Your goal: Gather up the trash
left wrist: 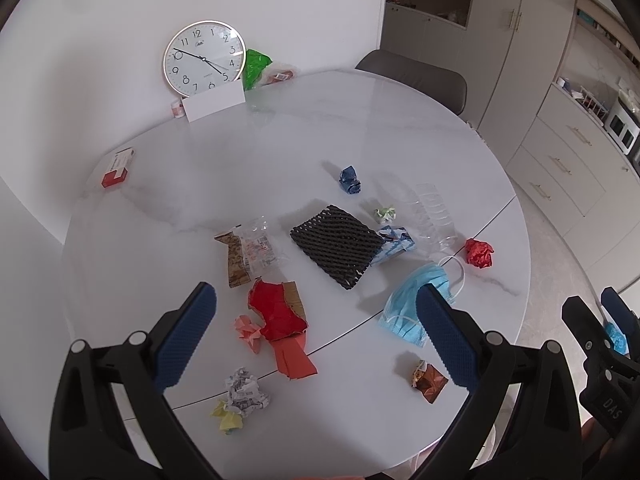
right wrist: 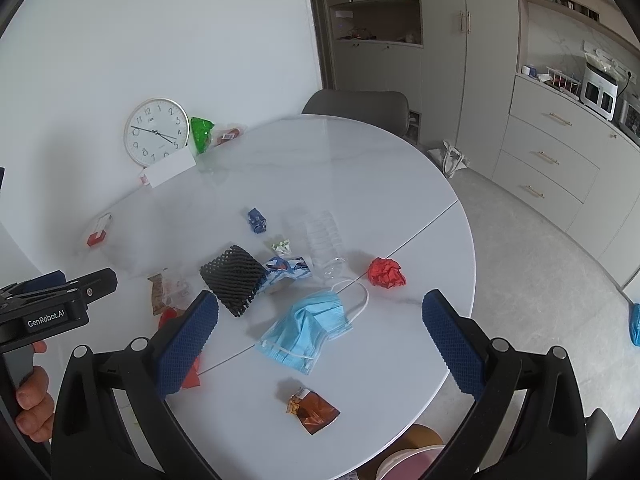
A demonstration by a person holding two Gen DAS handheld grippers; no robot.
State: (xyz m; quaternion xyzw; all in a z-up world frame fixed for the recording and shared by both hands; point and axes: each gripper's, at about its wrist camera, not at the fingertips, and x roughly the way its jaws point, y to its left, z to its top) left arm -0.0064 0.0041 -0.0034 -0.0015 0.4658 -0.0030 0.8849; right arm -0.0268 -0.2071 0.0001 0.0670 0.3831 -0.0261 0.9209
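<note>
Nothing picked yet; looks like the approach step, both grippers hovering above the round table (left wrist: 360, 120). Left gripper (left wrist: 316, 334) fingers spread wide, empty, aimed over the torn red carton (left wrist: 280, 316) at 12 o'clock of it; crumpled newsprint ball (left wrist: 246, 394) at its 7 o'clock. Black foam net (left wrist: 336, 244) mid-table. Right gripper (right wrist: 320, 346) also wide, empty, blue face mask (right wrist: 306, 326) just beyond it at 12 o'clock, brown snack wrapper (right wrist: 314, 408) below, red paper ball (right wrist: 386, 273) at 1 o'clock. Next: probably lower, close on one piece.

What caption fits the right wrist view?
Open right gripper hovering over blue face mask amid trash on white round table.
</note>
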